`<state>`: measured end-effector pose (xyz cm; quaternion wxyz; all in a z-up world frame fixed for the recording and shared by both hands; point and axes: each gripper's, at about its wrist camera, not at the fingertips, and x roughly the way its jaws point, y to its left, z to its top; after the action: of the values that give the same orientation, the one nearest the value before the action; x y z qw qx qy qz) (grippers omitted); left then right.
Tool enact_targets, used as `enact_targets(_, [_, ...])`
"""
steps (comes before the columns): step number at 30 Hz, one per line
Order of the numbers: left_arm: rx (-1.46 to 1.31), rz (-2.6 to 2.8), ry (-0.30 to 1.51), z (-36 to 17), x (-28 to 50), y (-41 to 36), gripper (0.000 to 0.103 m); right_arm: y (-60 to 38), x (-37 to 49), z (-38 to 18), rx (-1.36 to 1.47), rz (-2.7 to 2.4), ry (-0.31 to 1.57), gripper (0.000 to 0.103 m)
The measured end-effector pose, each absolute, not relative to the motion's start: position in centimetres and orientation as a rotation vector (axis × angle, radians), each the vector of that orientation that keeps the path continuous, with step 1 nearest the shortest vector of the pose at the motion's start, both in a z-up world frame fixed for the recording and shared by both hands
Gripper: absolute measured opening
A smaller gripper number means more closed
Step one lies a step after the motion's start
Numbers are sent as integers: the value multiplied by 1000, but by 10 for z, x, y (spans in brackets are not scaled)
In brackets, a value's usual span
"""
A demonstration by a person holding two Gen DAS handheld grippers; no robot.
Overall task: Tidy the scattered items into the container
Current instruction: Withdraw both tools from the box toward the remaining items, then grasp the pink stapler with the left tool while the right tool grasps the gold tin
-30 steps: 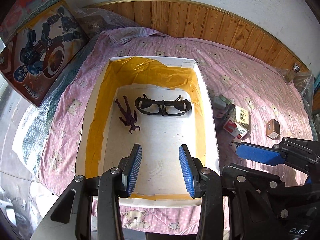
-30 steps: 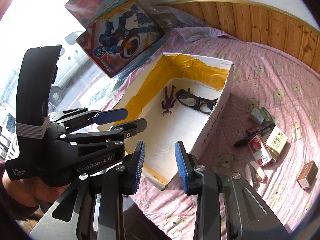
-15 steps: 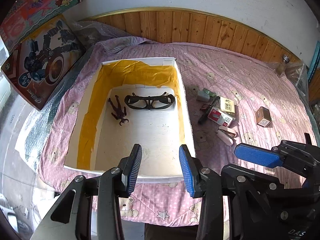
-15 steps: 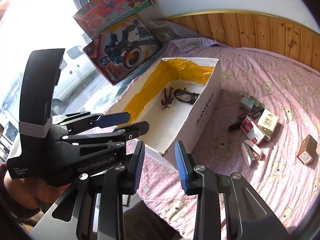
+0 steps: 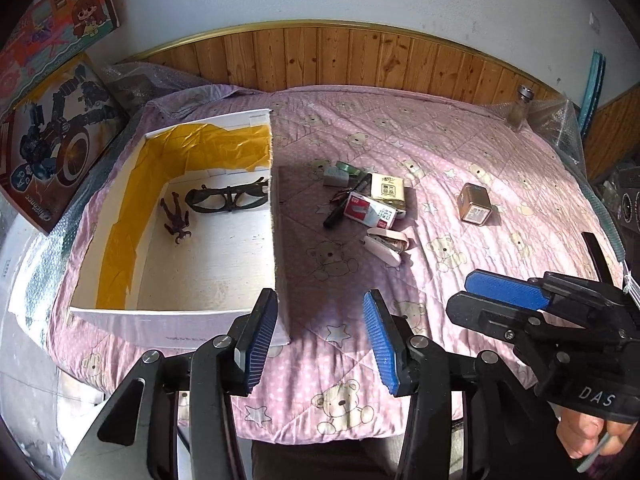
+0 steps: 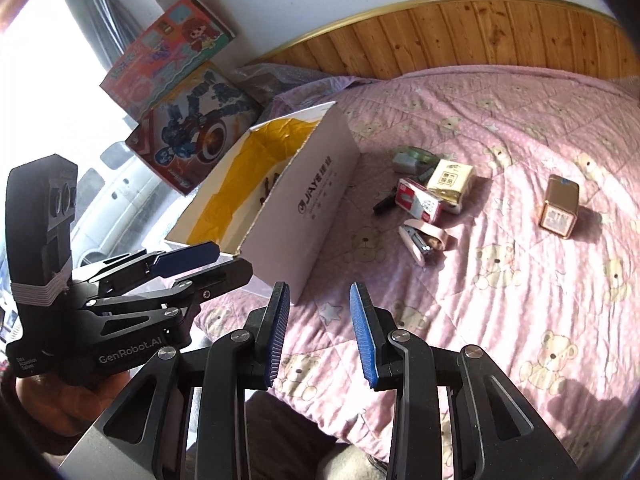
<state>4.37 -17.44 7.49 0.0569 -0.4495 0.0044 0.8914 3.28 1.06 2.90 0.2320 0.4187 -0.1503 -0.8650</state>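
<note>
Both grippers, left (image 5: 320, 340) and right (image 6: 320, 332), pulled back from box (image 5: 276, 240); fingers apart, empty; stapler (image 6: 424, 240) probably next.

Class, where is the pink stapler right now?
In the left wrist view, the pink stapler lies on the quilt, right of the white box, just below the red-and-white packet.

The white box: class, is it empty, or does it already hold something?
Not empty. The white box holds dark glasses and a small dark figure on its floor.
</note>
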Motion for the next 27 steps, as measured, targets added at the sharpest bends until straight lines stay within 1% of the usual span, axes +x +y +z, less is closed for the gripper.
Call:
enact_targets(2, [-1373,2663,9,68,42,-161,48,26,35,20,1177,-2392,-461,36])
enact_targets(10, [-1434,2563,-27,38,21,-123,49,68,35,-9,1254,-2433,-584,36])
enact_targets(13, [-1456,2552,-64,27,9,-116,56,84,30,-15,1272,-2456,-629,37])
enact_targets(18, [-1471,2558,-135,13,-21,-108,57,116,13,-17,1294,-2509,-695,38])
enact_targets(21, [-1483,2609,-125,2,-43,-109,57,134,2,-17,1298,-2540,-732,39])
enact_targets(27, [-1546,2629,-164,-30,-80,-115,57,148,-21,-26,1337,-2548,-773,39])
